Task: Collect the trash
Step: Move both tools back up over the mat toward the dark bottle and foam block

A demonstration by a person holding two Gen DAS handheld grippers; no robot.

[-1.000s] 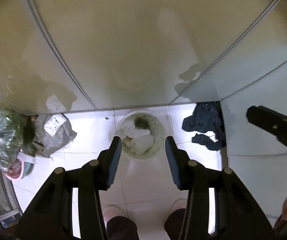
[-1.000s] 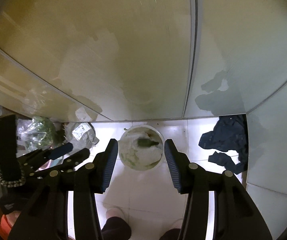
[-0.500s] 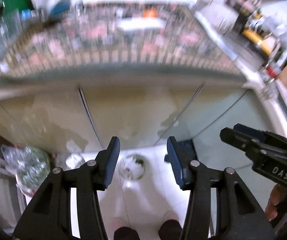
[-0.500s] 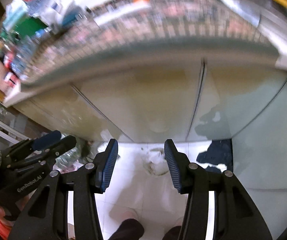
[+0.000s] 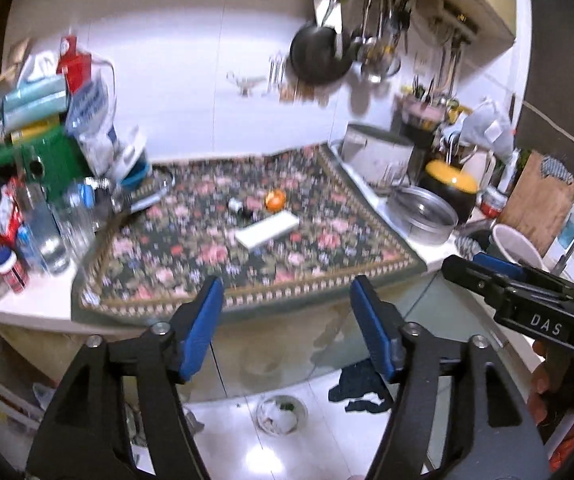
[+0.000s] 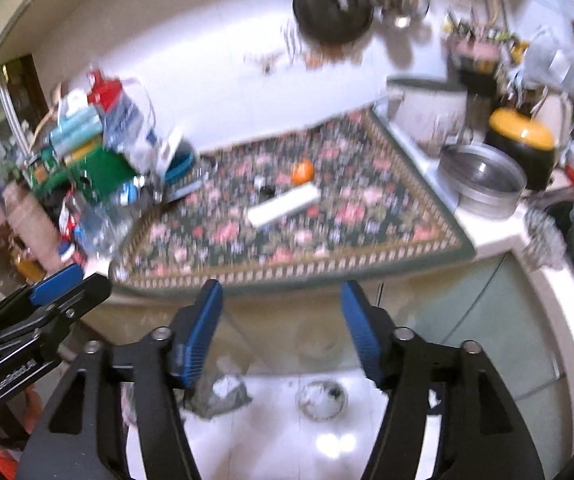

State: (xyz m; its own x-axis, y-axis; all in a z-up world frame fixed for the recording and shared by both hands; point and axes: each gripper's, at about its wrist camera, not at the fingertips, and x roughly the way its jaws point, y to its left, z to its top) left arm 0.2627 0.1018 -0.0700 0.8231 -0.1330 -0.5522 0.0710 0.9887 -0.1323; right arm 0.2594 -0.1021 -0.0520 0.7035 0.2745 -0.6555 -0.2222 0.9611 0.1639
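Both grippers, left [image 5: 287, 300] and right [image 6: 281, 304], have just been opening and hold nothing, facing a floral mat [image 5: 191, 256] with a bin [image 5: 281, 414] below.

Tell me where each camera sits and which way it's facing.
Left wrist: on the left gripper, angled down at the floral mat; own open fingers, right gripper at right.
Right wrist: on the right gripper, same aim; left gripper at left.
Shared: mat, white box, floor bin.
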